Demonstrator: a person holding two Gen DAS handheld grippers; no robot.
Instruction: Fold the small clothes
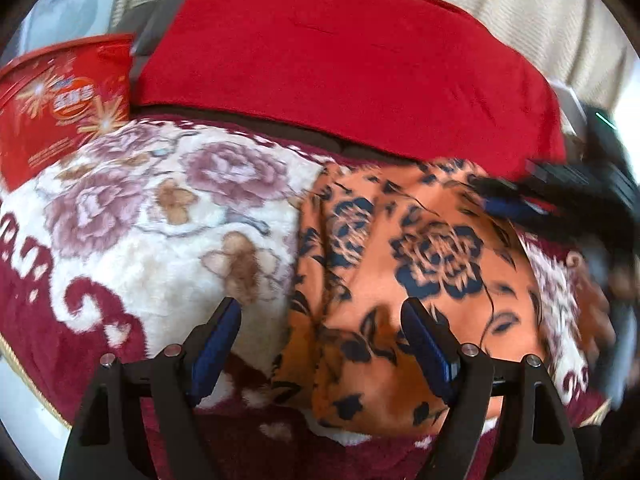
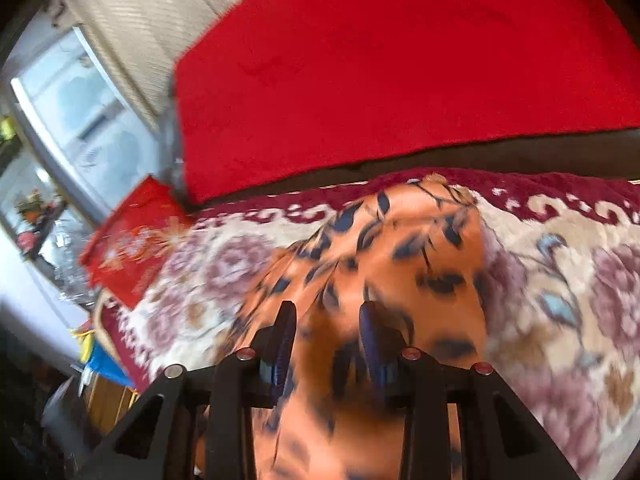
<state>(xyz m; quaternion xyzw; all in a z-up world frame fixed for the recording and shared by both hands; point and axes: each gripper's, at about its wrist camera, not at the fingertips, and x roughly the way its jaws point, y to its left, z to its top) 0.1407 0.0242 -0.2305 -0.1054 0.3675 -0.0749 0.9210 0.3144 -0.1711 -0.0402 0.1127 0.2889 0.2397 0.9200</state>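
- Pale ribbed curtains (image 1: 532, 4) hang behind a red blanket (image 1: 340, 64), which lies beyond a dark gap from the floral blanket (image 1: 132, 216) covering the surface.
- That floral blanket is cream with mauve roses and a maroon scroll border.
- Garment (image 1: 404, 280): orange cloth with a dark blue flower print, lying rumpled on the floral blanket, right of centre in the left wrist view.
- A red printed bag (image 1: 60, 100) stands at the far left edge of the floral blanket, just beside the red blanket.
- Left claw (image 1: 320, 344): released, jaws spread wide; its left finger is over the cream part of the blanket, its right finger over the garment, and nothing is between the pads.
- Right claw (image 2: 328, 344): narrowed to a small gap, with a bunched fold of the garment (image 2: 400, 264) rising between its blue pads (image 2: 370, 340); blur hides whether the pads press on the cloth, so I cannot tell if it is grasped.
- In the left wrist view the right claw (image 1: 516, 204) shows as a dark smear at the garment's far right edge.
- A window or glass door (image 2: 80, 108) is at the left in the right wrist view.
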